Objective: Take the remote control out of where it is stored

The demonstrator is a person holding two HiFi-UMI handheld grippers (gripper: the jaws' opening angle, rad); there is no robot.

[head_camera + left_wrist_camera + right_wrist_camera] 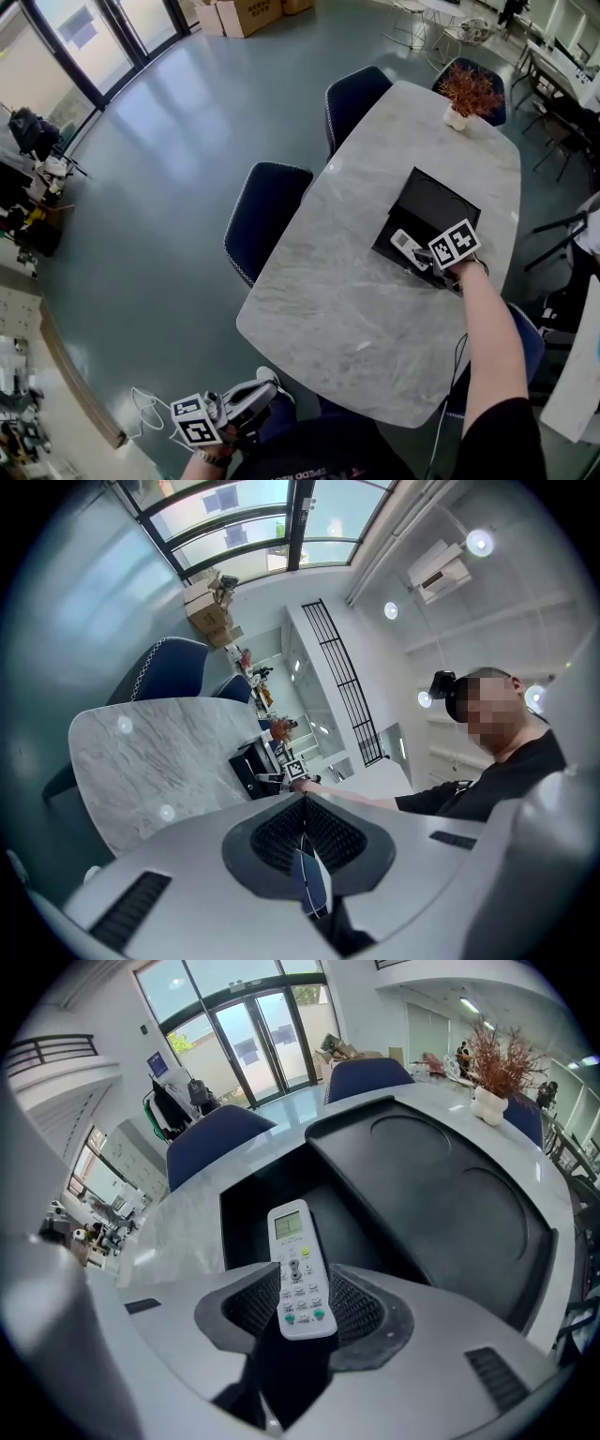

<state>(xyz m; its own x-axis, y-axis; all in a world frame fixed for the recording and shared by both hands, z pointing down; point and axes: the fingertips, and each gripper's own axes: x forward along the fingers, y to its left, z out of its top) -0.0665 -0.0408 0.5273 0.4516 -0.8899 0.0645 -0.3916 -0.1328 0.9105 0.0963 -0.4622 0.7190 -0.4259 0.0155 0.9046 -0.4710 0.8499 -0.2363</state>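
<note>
Remote control [297, 1269] first: it's a slim white plastic one with a small display up top and rows of buttons. It's lying face up in the open black box [242, 1218] on the grey marble table [375, 319], with the lid [441, 1185] folded back beside it. My right gripper [424, 260] is angled down over it with the jaws spread to either side of the button end. As far as I can tell the pads aren't squeezing it yet. My left gripper [265, 382] is parked off the near table edge with its jaws together and nothing in them. Handling-wise I'd guess it's light and rigid, so no worries about sag, but that smooth shell looks slippery. It's also long, so pinching right at the tail end could let it swing or pivot out. I'd take it across the narrow sides, closer to the middle, pads on the edges and not on the buttons or screen. A moderate squeeze should do.
</note>
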